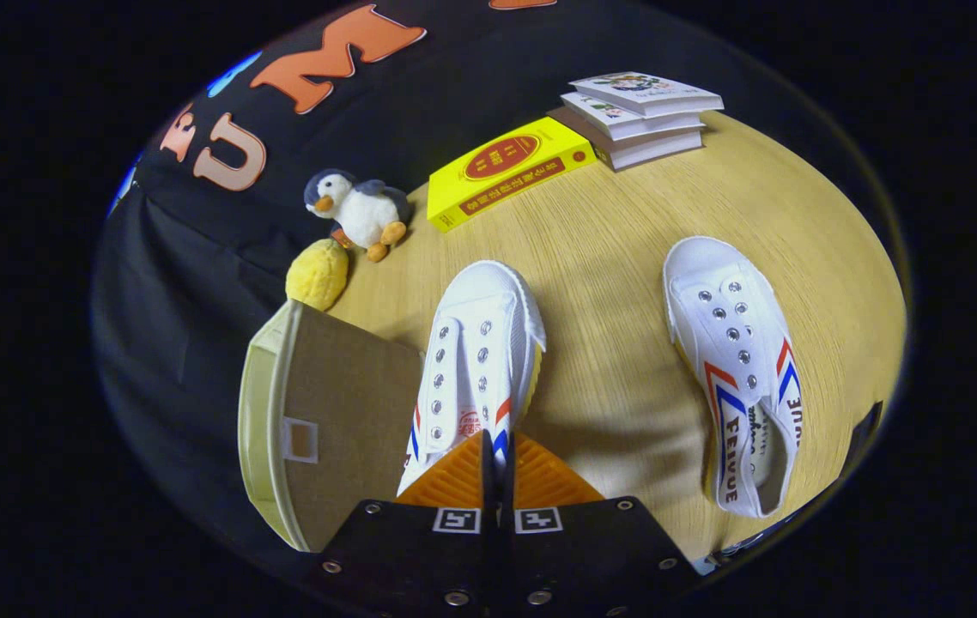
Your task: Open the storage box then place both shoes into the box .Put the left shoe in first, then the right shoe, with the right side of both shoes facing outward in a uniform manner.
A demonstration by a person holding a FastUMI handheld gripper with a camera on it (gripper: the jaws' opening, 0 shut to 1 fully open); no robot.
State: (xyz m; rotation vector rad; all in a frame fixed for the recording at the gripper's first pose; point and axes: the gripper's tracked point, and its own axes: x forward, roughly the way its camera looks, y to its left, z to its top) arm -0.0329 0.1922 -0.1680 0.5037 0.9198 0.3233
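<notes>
Tool (pixel 497 446) fingers closed together, pinching the heel collar of a white canvas shoe with red and blue stripes (pixel 480 360), toe pointing away. Beige fabric storage box (pixel 342 421) just beside it on the light wooden worktop (pixel 617 257); inside hidden. Second matching white shoe (pixel 742 369) well apart on the other side.

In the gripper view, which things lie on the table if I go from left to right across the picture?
storage box → yellow plush ball → penguin toy → shoe held in the shut gripper → yellow book → stack of books → second shoe.
</notes>
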